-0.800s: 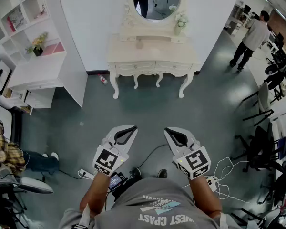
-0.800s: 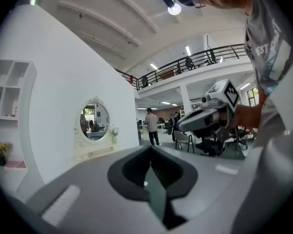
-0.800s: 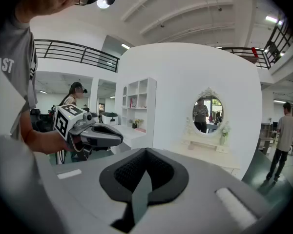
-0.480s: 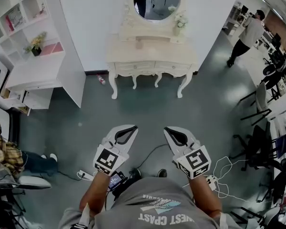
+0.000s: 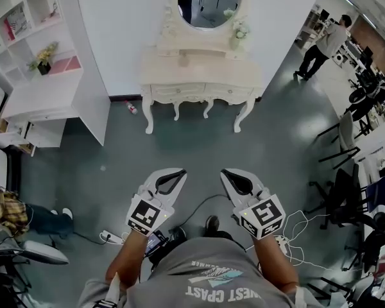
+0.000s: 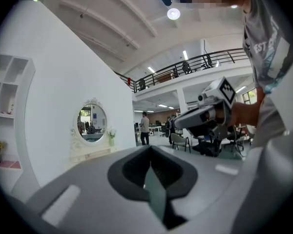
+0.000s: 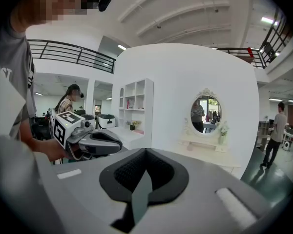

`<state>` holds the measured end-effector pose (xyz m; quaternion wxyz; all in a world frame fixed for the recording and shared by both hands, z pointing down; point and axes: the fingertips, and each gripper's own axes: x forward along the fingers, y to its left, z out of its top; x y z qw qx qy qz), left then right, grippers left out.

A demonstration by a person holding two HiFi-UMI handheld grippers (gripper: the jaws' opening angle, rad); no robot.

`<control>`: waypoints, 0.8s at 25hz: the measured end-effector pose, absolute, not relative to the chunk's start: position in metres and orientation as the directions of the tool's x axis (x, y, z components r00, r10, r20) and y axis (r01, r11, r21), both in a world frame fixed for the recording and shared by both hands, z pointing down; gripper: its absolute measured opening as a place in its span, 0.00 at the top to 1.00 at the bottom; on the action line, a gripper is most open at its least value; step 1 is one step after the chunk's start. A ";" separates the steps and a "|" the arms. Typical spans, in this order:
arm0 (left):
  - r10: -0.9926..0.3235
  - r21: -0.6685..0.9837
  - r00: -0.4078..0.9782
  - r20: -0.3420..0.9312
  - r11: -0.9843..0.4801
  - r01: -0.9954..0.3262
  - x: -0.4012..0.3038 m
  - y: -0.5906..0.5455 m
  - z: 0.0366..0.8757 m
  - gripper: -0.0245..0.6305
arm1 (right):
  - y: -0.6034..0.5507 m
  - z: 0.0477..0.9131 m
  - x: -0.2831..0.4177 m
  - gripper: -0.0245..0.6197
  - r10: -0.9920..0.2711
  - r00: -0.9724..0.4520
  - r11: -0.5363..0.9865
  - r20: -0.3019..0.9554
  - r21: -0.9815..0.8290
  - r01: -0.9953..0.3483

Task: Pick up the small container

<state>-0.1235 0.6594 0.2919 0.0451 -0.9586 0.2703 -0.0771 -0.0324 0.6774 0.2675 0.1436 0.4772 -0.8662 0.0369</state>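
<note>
A cream dressing table [image 5: 199, 76] with an oval mirror [image 5: 208, 2] stands against the white wall ahead. A small pale object [image 5: 183, 61] sits on its top, too small to identify, and a little vase of flowers [image 5: 236, 36] stands at its back right. My left gripper [image 5: 174, 173] and right gripper [image 5: 229, 174] hang side by side at waist height, well short of the table. Both are shut with nothing between the jaws. The left gripper view shows its shut gripper [image 6: 149, 149] with the right gripper [image 6: 207, 117] beside it. The right gripper view shows its shut gripper [image 7: 145, 151].
A white shelf unit [image 5: 48, 76] stands left of the table, with a small bottle [image 5: 130, 107] on the floor between them. A power strip [image 5: 112, 237] and cables [image 5: 298, 233] lie by my feet. Office chairs [image 5: 356, 191] crowd the right. One person [image 5: 319, 45] walks far right; another [image 5: 6, 210] sits left.
The head view has shifted slightly, so the dressing table sits a little higher and further left. The person at far right has walked further away. Both grippers hold the same pose.
</note>
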 end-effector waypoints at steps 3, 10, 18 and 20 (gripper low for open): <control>-0.531 -0.131 0.837 0.133 -0.846 -0.516 -0.123 0.655 0.295 0.96 | 0.667 0.271 -0.028 0.96 -0.816 -0.504 0.542 0.284 0.068 -0.838; -0.579 -0.139 0.799 0.163 -0.815 -0.563 -0.127 0.627 0.304 0.96 | 0.628 0.279 -0.025 0.96 -0.789 -0.551 0.582 0.272 0.045 -0.812; -0.638 -0.144 0.743 0.204 -0.770 -0.622 -0.103 0.580 0.308 0.96 | 0.568 0.287 0.002 0.96 -0.736 -0.623 0.646 0.264 -0.001 -0.764; -0.651 -0.146 0.730 0.211 -0.759 -0.634 -0.092 0.565 0.308 0.96 | 0.550 0.291 0.014 0.96 -0.724 -0.637 0.658 0.265 -0.012 -0.753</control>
